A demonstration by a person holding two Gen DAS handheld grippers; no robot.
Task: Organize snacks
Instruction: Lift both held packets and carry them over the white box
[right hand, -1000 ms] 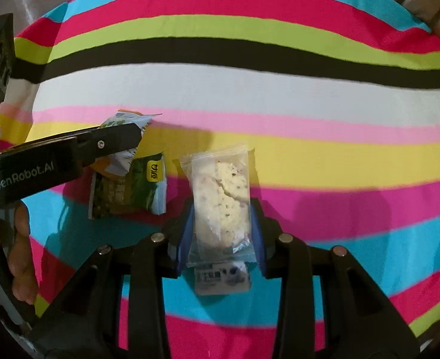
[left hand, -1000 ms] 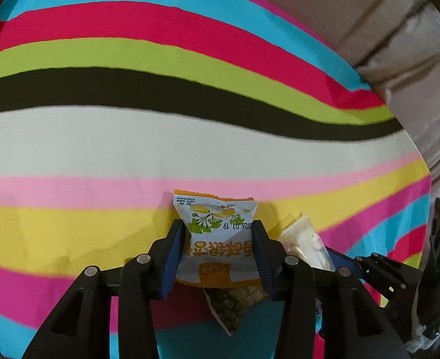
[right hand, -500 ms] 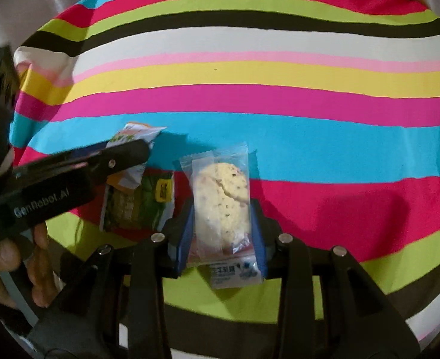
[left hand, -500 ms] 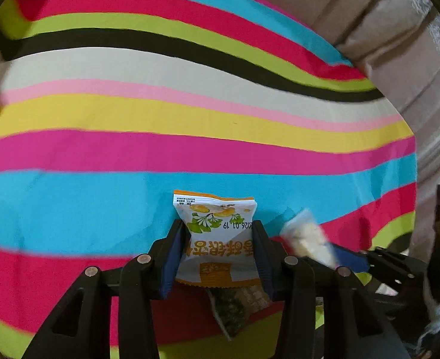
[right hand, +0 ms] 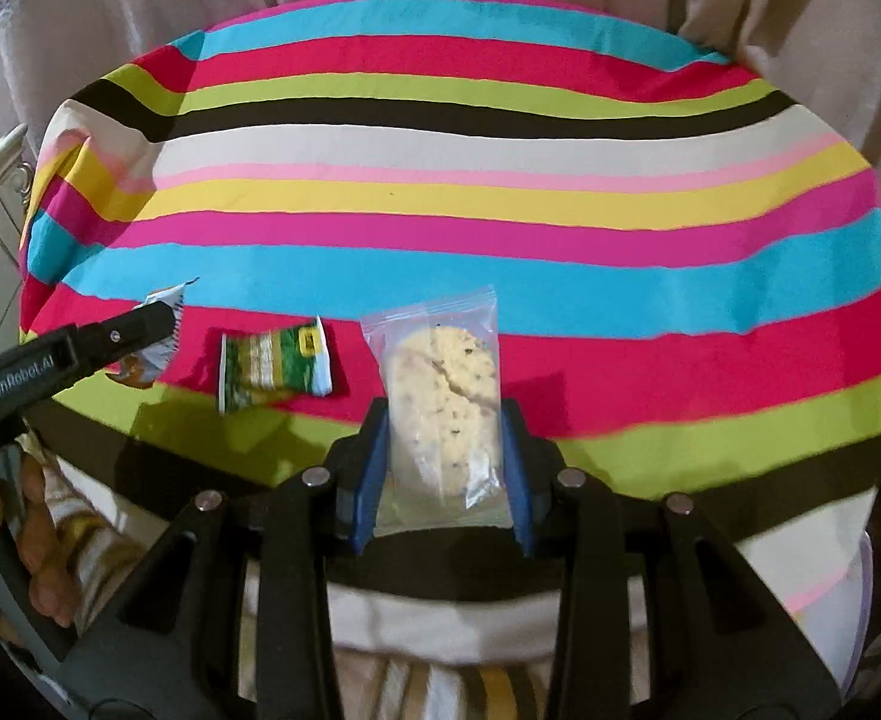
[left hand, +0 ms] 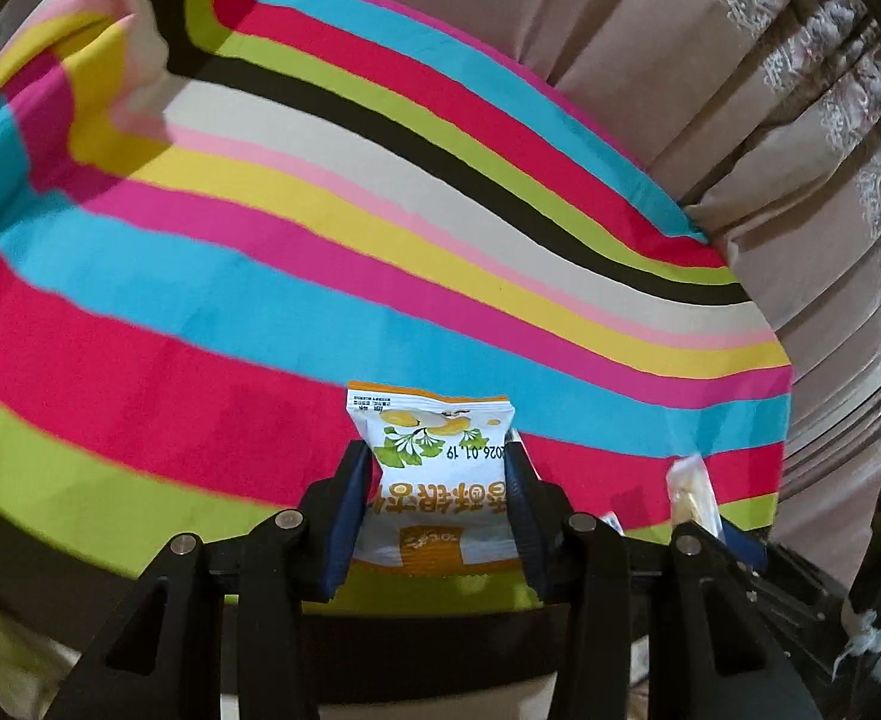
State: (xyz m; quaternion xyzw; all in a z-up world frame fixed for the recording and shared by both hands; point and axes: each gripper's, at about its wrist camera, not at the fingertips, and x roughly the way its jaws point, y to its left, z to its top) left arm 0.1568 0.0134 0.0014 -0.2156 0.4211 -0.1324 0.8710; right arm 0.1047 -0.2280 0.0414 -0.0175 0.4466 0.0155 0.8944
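Your left tool (left hand: 440, 468) grips the white-and-orange snack packet (left hand: 434, 468); your right tool (right hand: 443, 438) clamps the clear cookie bag (right hand: 443, 396). Only the right view shows the green packet (right hand: 272, 366) on the desk (right hand: 500, 198).

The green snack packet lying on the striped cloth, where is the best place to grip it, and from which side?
Probably across the short width of the green packet, at its middle, coming from above. It lies flat and free on the cloth; its crimped ends look too thin to hold well.
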